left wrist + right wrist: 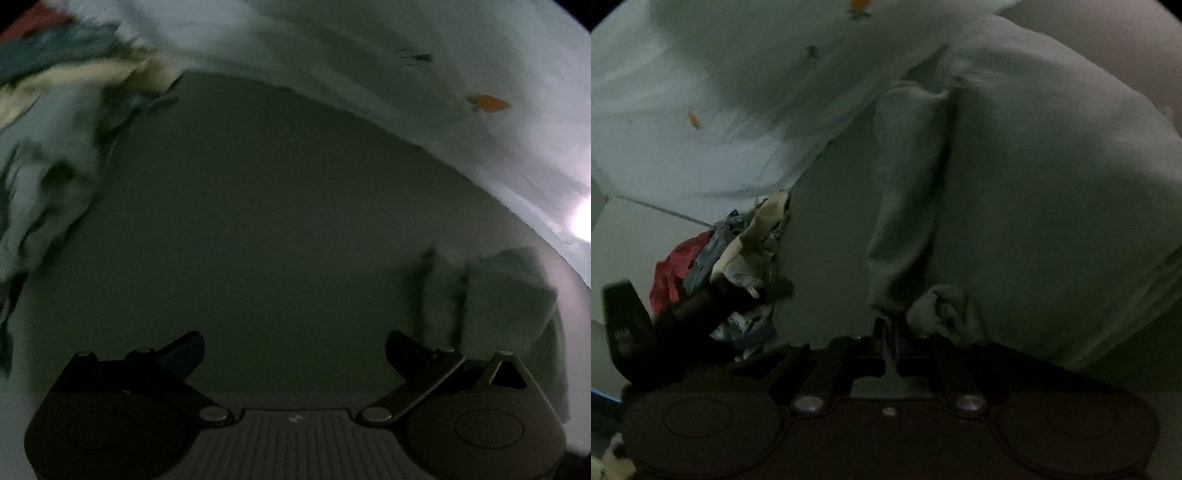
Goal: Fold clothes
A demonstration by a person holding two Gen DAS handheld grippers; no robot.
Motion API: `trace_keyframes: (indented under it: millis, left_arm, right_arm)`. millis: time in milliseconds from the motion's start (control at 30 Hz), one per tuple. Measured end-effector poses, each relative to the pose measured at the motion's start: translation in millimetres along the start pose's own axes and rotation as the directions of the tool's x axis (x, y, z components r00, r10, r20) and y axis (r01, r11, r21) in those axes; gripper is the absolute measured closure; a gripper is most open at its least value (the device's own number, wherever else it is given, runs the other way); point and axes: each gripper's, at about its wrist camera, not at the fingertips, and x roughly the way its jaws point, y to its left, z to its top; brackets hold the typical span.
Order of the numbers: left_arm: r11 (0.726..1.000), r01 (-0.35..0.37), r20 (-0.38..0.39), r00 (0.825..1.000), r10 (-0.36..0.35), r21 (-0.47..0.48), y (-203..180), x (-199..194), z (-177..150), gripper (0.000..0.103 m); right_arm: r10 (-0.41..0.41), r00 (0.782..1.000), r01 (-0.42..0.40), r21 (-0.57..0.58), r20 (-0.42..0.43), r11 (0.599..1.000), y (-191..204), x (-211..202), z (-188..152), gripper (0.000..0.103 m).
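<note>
Right claw (891, 334): nearly closed, pale green garment (1034, 192) pinched between my fingertips, its fabric bunched at them.
Left claw (293, 354): jaws wide, nothing in them.
Garment: draped right in front of my right claw, over the grey surface (266, 206).
Doing it well: I'd keep the edge taut and lay it flat.
Surroundings: dim; unfolded pile (735, 251) at the surface's left edge, white patterned sheet (406, 55) beyond.

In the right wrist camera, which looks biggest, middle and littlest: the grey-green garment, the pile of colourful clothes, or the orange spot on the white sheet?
As they look in that view:
1. grey-green garment, biggest, though it is nearest the camera
2. pile of colourful clothes
3. orange spot, littlest
</note>
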Motion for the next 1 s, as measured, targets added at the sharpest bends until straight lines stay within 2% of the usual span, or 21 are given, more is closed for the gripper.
trace_keyframes:
  millis: [100,200,300,367,433,500,600,667,767,800,867,900,933,1000]
  left_arm:
    - [0.999,0.022,-0.018,1.000,-0.022,-0.033,15.5,1.4,-5.6,0.000]
    - [0.998,0.040,-0.027,0.999,-0.041,-0.050,24.0,9.9,-1.9,0.000]
    - [0.997,0.057,-0.026,0.998,-0.059,-0.052,20.8,12.4,-3.1,0.000]
    - [0.997,0.067,-0.030,0.997,-0.068,-0.042,18.5,12.3,-7.5,0.000]
    - [0.996,0.076,-0.037,0.996,-0.078,-0.034,11.5,16.6,-8.7,0.000]
    - [0.995,0.090,-0.047,0.995,-0.091,-0.036,9.0,20.2,-8.7,0.000]
    - [0.995,0.095,-0.057,0.994,-0.097,-0.034,6.7,21.3,-8.4,0.000]
    - [0.995,0.093,-0.050,0.994,-0.094,-0.024,6.5,22.2,-6.0,0.000]
    - [0.994,0.104,-0.049,0.993,-0.106,-0.027,2.0,26.0,-3.1,0.000]
    - [0.993,0.115,-0.052,0.992,-0.117,-0.031,0.3,26.7,-3.8,0.000]
    - [0.990,0.137,-0.064,0.988,-0.139,-0.028,-10.1,32.6,-1.4,0.000]
    - [0.989,0.147,-0.069,0.987,-0.148,-0.021,-15.6,34.9,-1.2,0.000]
    - [0.988,0.154,-0.074,0.985,-0.154,-0.008,-20.6,36.0,-2.5,0.000]
    - [0.985,0.173,-0.083,0.982,-0.170,0.026,-33.0,39.0,-5.4,0.000]
  right_arm:
    - [0.033,0.999,-0.030,-0.066,0.039,0.997,22.4,-5.9,4.4,0.078]
    - [0.044,0.992,-0.032,-0.098,0.119,0.995,30.0,-19.5,11.2,0.078]
    - [0.042,0.975,-0.043,-0.004,0.218,0.999,14.3,-36.8,17.3,0.084]
    - [-0.018,0.970,0.003,0.064,0.244,0.998,-1.4,-39.6,24.2,0.087]
    - [-0.091,0.967,0.068,0.106,0.237,0.992,-9.1,-30.6,31.3,0.090]
    - [-0.121,0.972,0.100,0.110,0.204,0.989,-12.4,-11.8,35.2,0.090]
    - [-0.179,0.981,0.180,-0.009,0.079,0.984,-1.1,20.2,24.0,0.091]
    - [-0.174,0.985,0.173,-0.061,0.002,0.983,5.2,31.4,8.8,0.091]
    - [-0.116,0.993,0.115,-0.039,-0.009,0.993,5.8,25.6,1.1,0.091]
    - [-0.097,0.995,0.097,-0.017,0.000,0.995,4.6,19.5,4.1,0.090]
    - [-0.106,0.992,0.106,-0.008,0.074,0.994,3.2,-1.0,14.5,0.087]
    - [-0.114,0.987,0.115,-0.006,0.116,0.993,2.7,-12.1,20.2,0.079]
    - [-0.137,0.978,0.142,-0.018,0.155,0.990,2.6,-22.0,23.7,0.069]
    - [-0.206,0.948,0.230,-0.076,0.241,0.970,6.4,-39.5,32.5,0.062]
